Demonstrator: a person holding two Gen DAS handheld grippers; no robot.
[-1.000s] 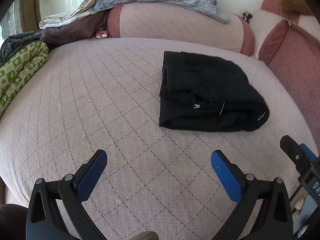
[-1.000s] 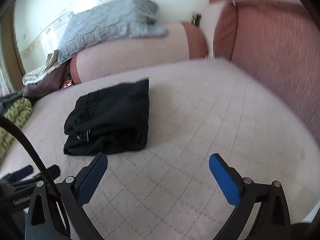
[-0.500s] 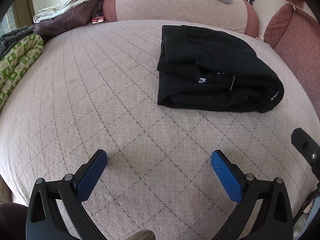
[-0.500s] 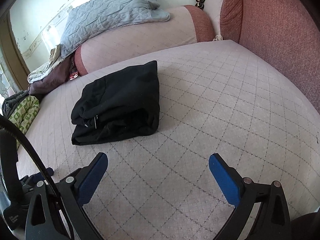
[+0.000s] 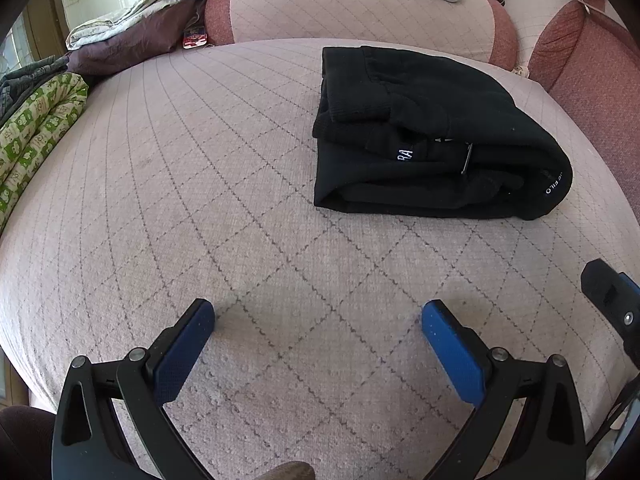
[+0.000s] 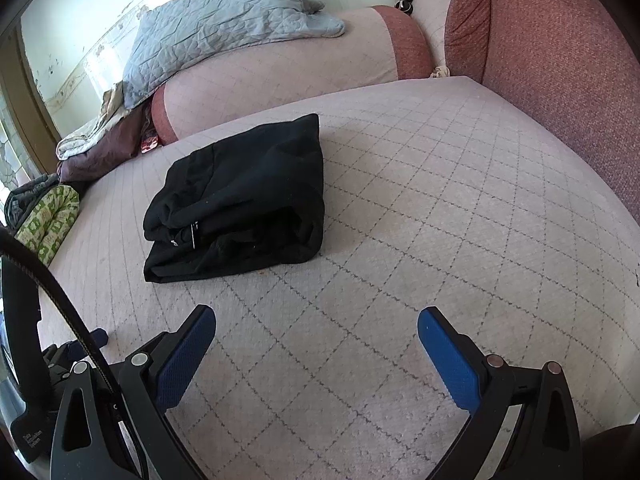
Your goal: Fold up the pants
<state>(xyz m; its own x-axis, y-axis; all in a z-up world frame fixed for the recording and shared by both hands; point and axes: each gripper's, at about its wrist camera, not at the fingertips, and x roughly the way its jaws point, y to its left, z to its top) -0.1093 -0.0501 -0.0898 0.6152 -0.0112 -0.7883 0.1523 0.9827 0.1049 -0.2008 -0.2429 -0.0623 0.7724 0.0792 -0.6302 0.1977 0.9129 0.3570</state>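
Note:
The black pants (image 5: 432, 136) lie folded into a thick rectangular bundle on the pink quilted bed (image 5: 200, 184), with white lettering on a band along the near edge. They also show in the right wrist view (image 6: 244, 200), left of centre. My left gripper (image 5: 318, 316) is open and empty, low over the bed, well short of the pants. My right gripper (image 6: 316, 320) is open and empty, near the bed's front edge, to the right of the bundle. Its tip shows at the right edge of the left wrist view (image 5: 612, 300).
A pink bolster (image 5: 360, 4) with a grey quilted blanket (image 6: 224, 24) runs along the back. A red upholstered cushion (image 6: 560, 60) stands at the right. A green patterned blanket (image 5: 36, 132) and piled clothes (image 5: 132, 40) lie at the left.
Both grippers have tilted down and drawn a little closer to the bed. The pants have not moved. Both stay open.

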